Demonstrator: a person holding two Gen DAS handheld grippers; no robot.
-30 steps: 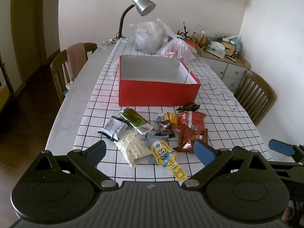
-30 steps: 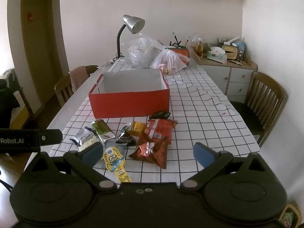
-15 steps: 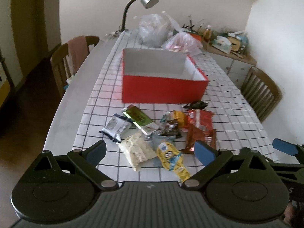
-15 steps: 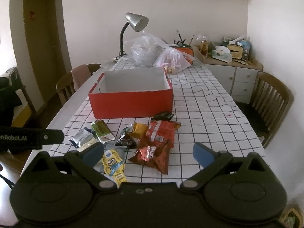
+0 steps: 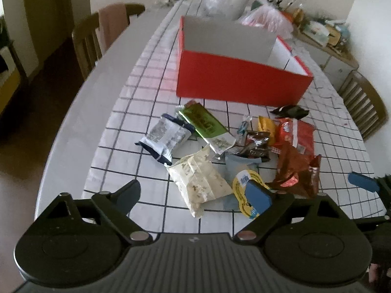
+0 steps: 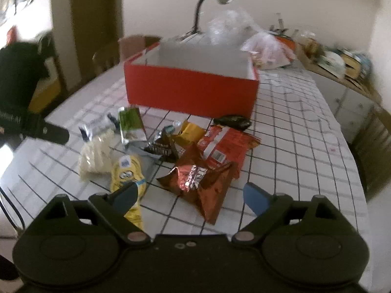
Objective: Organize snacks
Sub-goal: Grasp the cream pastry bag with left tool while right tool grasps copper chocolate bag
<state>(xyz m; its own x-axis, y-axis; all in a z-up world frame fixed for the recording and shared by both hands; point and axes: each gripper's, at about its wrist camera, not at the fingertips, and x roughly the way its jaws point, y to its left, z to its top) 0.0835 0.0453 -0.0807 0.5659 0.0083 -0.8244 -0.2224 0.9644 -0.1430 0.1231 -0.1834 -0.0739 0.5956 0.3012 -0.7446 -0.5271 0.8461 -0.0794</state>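
Here, both grippers hover over scattered snack packets before a red box.

Left wrist view: left gripper [image 5: 195,195] spread wide above the cream packet [image 5: 199,180]; red box [image 5: 240,85] beyond.
Right wrist view: right gripper [image 6: 191,196] spread wide over the brown foil bag [image 6: 200,183], beside the yellow Minion packet [image 6: 128,171].

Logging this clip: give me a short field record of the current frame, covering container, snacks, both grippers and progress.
container: red box, open top, no snacks visible inside
snacks: loose pile on the checked tablecloth in front of the box
nearest left gripper: cream packet, yellow Minion packet
nearest right gripper: brown foil bag
left gripper: open, above the near edge of the pile, holding nothing
right gripper: open, above the brown foil bag, holding nothing
progress: nothing grasped yet
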